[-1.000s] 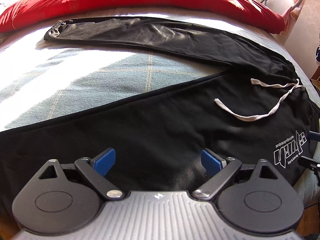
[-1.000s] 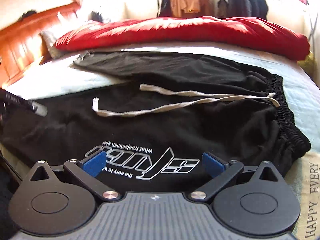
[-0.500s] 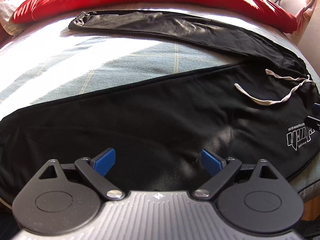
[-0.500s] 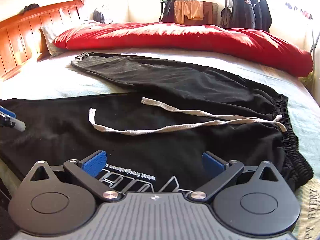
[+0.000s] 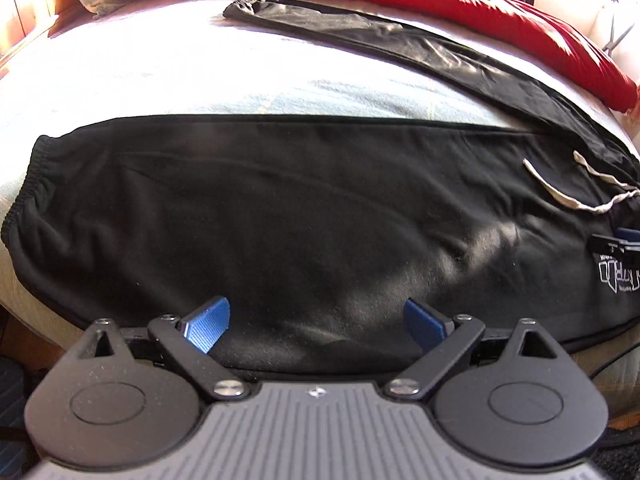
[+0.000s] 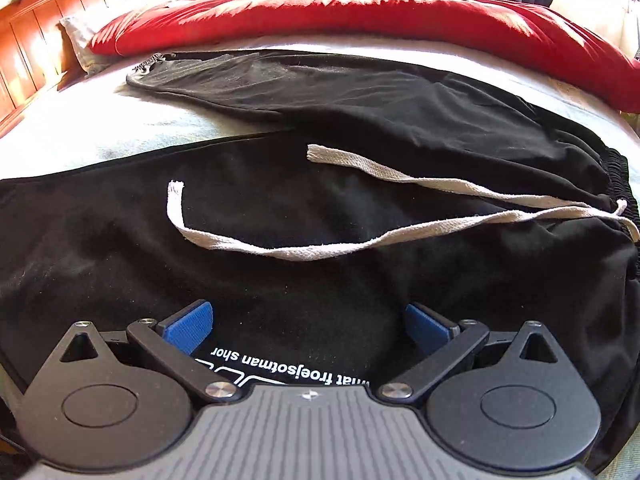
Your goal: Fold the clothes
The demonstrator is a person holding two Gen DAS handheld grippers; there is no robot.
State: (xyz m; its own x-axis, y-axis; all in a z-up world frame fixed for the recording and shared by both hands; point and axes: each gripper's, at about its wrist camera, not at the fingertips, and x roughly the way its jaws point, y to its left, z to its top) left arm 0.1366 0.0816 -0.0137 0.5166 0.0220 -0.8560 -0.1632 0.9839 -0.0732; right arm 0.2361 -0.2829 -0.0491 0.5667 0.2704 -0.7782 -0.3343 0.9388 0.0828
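The left gripper [image 5: 316, 322] hangs wide open and empty over the near leg of the black cotton jogging trousers [image 5: 300, 220], low by its hem-side edge. The right gripper [image 6: 308, 326] is spread just as wide, holding nothing, above the white printed lettering [image 6: 292, 364] near the waist.

The trousers lie splayed in a V on the pale checked bedsheet [image 5: 160, 76]: 1 leg runs along the bed's near edge, the other angles away toward the red quilt [image 6: 320, 16].

The likely trouble is a pinch that takes only the top layer, so the leg opens out as it lifts. The loose cream drawstring [image 6: 280, 246] could also end up trapped inside the fold.

Counted: 2 grippers, 1 pair of trousers with 2 legs, 1 drawstring showing 2 free ends, 1 quilt.
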